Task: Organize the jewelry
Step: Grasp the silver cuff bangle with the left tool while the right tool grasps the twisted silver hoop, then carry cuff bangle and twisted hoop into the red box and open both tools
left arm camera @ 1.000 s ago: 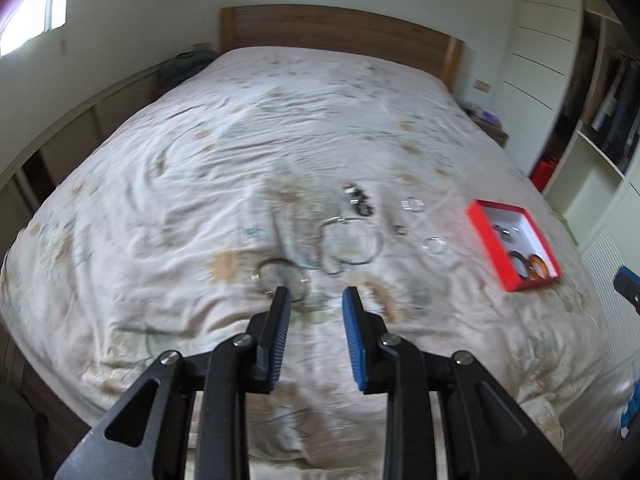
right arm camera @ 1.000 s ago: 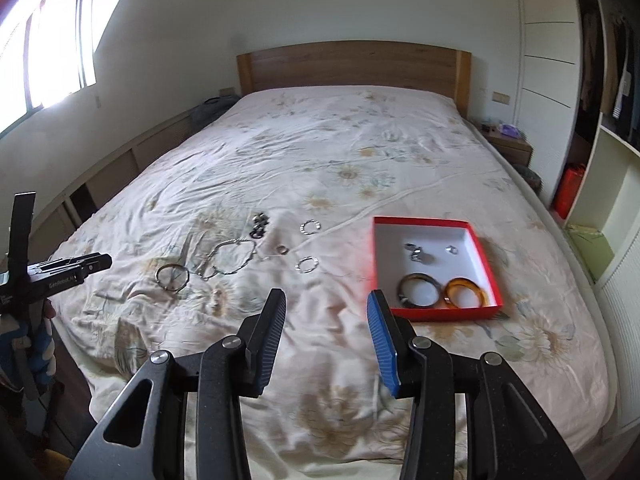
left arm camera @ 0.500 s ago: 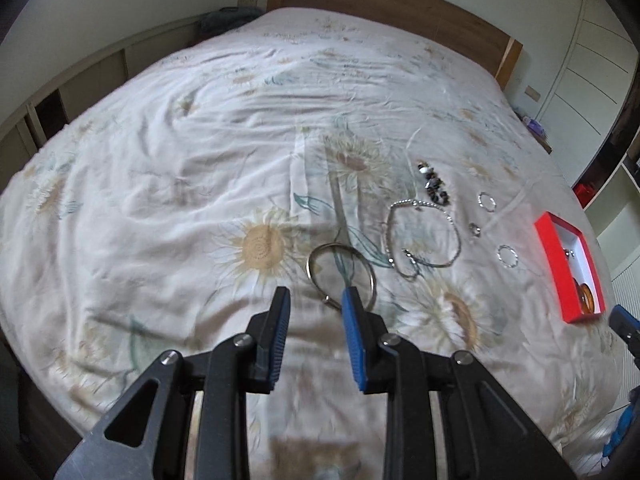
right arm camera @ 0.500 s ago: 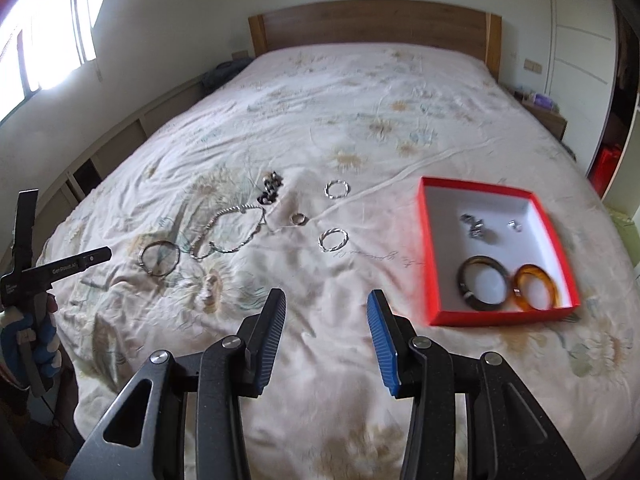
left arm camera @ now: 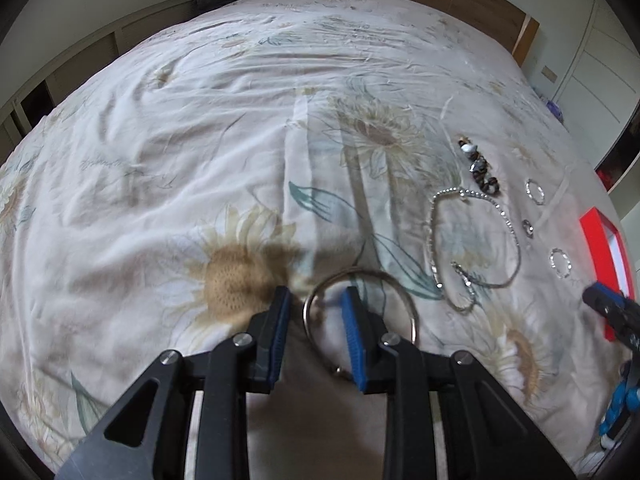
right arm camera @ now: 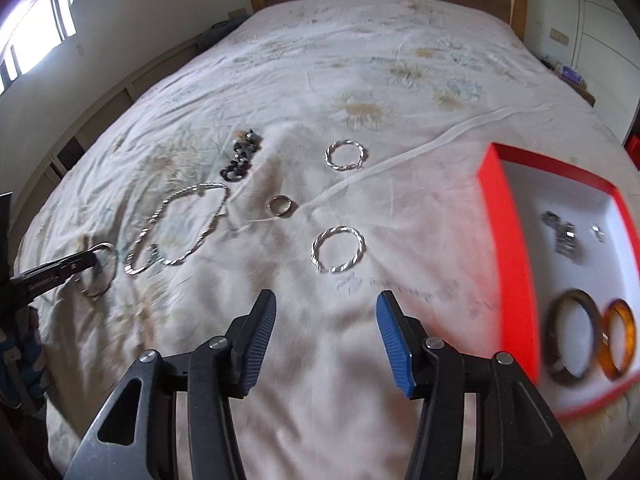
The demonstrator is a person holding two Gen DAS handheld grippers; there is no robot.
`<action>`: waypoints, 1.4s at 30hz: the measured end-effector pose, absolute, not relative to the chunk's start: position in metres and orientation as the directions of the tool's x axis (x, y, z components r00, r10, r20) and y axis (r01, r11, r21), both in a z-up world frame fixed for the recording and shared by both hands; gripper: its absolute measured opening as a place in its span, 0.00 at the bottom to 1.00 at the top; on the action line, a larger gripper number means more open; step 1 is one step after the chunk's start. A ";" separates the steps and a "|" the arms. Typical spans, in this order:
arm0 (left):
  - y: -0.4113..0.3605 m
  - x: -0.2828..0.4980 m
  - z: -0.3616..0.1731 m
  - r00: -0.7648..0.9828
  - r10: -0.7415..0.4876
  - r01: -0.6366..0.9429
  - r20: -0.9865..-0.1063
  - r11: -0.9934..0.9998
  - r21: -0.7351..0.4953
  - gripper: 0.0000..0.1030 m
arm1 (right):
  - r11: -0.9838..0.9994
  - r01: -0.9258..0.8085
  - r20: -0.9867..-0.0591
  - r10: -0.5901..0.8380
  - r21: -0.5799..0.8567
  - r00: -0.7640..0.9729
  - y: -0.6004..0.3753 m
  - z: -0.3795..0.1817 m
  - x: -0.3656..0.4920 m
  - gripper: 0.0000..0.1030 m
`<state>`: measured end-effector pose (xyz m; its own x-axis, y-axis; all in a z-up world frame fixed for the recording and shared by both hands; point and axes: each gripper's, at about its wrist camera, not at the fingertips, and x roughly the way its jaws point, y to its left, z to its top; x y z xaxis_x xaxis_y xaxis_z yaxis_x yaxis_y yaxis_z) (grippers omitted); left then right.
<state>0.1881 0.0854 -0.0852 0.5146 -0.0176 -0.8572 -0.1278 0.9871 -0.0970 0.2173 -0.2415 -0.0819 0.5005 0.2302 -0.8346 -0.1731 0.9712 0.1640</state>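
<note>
Two bangles, dark (right arm camera: 575,337) and amber (right arm camera: 618,338), lie in the red box (right arm camera: 508,248) on the bed (right arm camera: 360,60) with small silver pieces (right arm camera: 562,234). Left tongs (left arm camera: 314,312) are parted astride the rim of a thin silver bangle (left arm camera: 360,304); right tongs (right arm camera: 326,318) gape wide, empty, near a twisted ring (right arm camera: 338,249).

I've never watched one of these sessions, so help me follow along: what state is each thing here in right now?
Left hand-held gripper: open, fingers straddling the rim of the silver bangle.
Right hand-held gripper: open, empty, above the bedspread.
Silver bangle: flat on the bedspread, not yet gripped.
Red box: open, two bangles and small pieces inside.
Chain necklace: loose on the bedspread.
Two twisted bracelets: lying flat, outside the box.
</note>
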 end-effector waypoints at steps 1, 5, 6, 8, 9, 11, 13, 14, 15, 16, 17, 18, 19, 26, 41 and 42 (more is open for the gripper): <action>0.085 0.189 -0.086 0.515 -0.016 -0.127 -0.857 0.987 -0.095 0.24 | 0.971 -0.172 -0.835 0.229 0.164 0.500 -0.240 -0.086 0.222 0.58; 0.089 0.187 -0.091 0.529 -0.027 -0.131 -0.848 0.985 -0.114 0.21 | 0.974 -0.163 -0.841 0.217 0.156 0.495 -0.235 -0.100 0.242 0.58; 0.090 0.187 -0.091 0.532 -0.031 -0.132 -0.846 0.984 -0.119 0.19 | 0.975 -0.162 -0.843 0.211 0.149 0.495 -0.234 -0.102 0.246 0.58; 0.092 0.187 -0.090 0.537 -0.038 -0.132 -0.843 0.983 -0.129 0.16 | 0.977 -0.163 -0.846 0.203 0.139 0.493 -0.232 -0.106 0.251 0.58; 0.092 0.186 -0.090 0.540 -0.042 -0.131 -0.841 0.982 -0.133 0.13 | 0.977 -0.167 -0.850 0.197 0.130 0.489 -0.230 -0.109 0.253 0.53; 0.090 0.185 -0.088 0.545 -0.040 -0.127 -0.837 0.983 -0.130 0.10 | 0.977 -0.175 -0.856 0.194 0.124 0.478 -0.228 -0.112 0.255 0.39; 0.089 0.184 -0.087 0.550 -0.034 -0.123 -0.835 0.985 -0.121 0.08 | 0.976 -0.177 -0.854 0.199 0.128 0.481 -0.229 -0.113 0.255 0.39; 0.087 0.183 -0.085 0.552 -0.032 -0.121 -0.833 0.986 -0.118 0.07 | 0.975 -0.175 -0.851 0.206 0.137 0.482 -0.230 -0.112 0.253 0.38; 0.087 0.182 -0.083 0.555 -0.031 -0.119 -0.831 0.986 -0.117 0.06 | 0.975 -0.172 -0.850 0.209 0.142 0.484 -0.231 -0.111 0.251 0.38; 0.087 0.181 -0.082 0.557 -0.033 -0.119 -0.830 0.986 -0.119 0.05 | 0.974 -0.171 -0.848 0.212 0.146 0.485 -0.231 -0.109 0.250 0.38; 0.087 0.180 -0.080 0.558 -0.036 -0.120 -0.829 0.985 -0.124 0.05 | 0.974 -0.171 -0.846 0.217 0.152 0.488 -0.232 -0.107 0.247 0.38; 0.088 0.177 -0.077 0.559 -0.042 -0.122 -0.828 0.984 -0.132 0.05 | 0.972 -0.173 -0.840 0.228 0.162 0.493 -0.233 -0.102 0.242 0.38; 0.088 0.176 -0.075 0.560 -0.043 -0.122 -0.827 0.983 -0.134 0.05 | 0.971 -0.176 -0.837 0.232 0.165 0.496 -0.232 -0.099 0.238 0.38; 0.083 0.146 -0.052 0.582 -0.036 -0.109 -0.812 0.986 -0.122 0.04 | 0.963 -0.195 -0.811 0.263 0.186 0.522 -0.232 -0.068 0.195 0.38; 0.071 0.074 0.006 0.651 -0.029 -0.077 -0.759 0.992 -0.104 0.03 | 0.961 -0.215 -0.728 0.274 0.175 0.629 -0.249 0.011 0.093 0.38; 0.069 0.069 0.010 0.655 -0.033 -0.071 -0.755 0.992 -0.105 0.03 | 0.961 -0.214 -0.722 0.274 0.176 0.636 -0.251 0.015 0.087 0.38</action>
<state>0.0694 0.0689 0.0098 0.6546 -0.0327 -0.7553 -0.0711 0.9920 -0.1046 0.0872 -0.2513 0.0145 0.6358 0.2736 -0.7218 -0.2142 0.9609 0.1756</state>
